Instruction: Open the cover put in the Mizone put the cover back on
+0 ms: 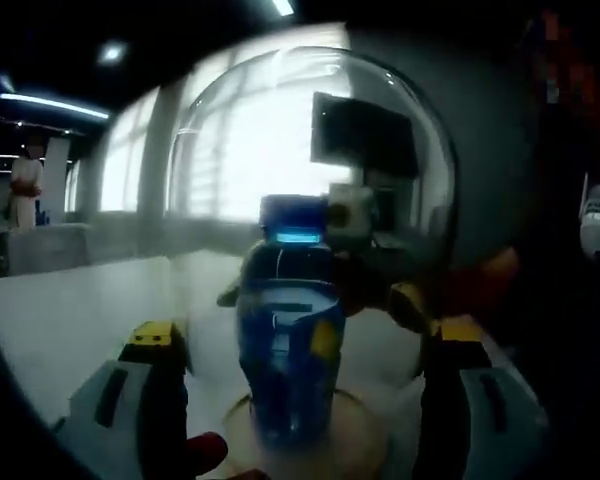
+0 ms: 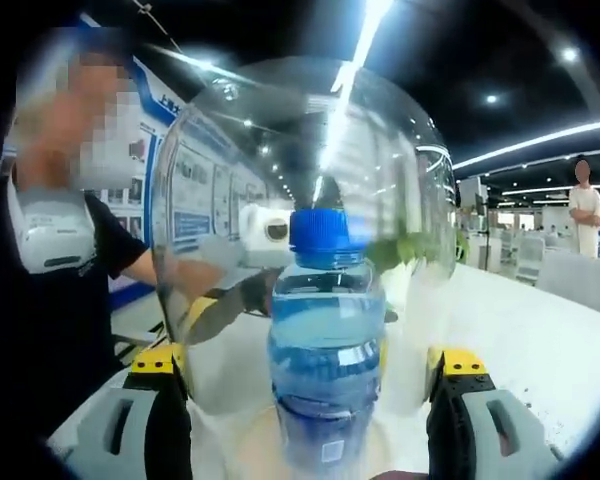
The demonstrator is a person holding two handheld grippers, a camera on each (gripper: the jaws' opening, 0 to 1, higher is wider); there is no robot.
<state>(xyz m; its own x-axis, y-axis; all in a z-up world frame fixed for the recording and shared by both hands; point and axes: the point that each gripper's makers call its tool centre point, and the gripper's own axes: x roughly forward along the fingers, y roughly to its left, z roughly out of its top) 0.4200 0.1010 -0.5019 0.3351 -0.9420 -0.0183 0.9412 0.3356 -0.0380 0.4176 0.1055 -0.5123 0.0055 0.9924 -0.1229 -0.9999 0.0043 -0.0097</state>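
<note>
Mizone bottle (image 2: 326, 340) upright under the clear dome cover (image 2: 300, 150), on a round base on the white table (image 2: 540, 330).

In the right gripper view, the right gripper (image 2: 305, 400) has jaws spread wide either side of the dome, yellow-tipped, gripping nothing; blue cap (image 2: 325, 232) on bottle. In the left gripper view, the left gripper (image 1: 300, 400) is likewise wide open around the cover (image 1: 310, 160), bottle (image 1: 290, 350) between the jaws behind the glass, nothing clamped. Contact between jaws and dome cannot be told. A person in a dark shirt (image 2: 50, 300) stands beside the table.
</note>
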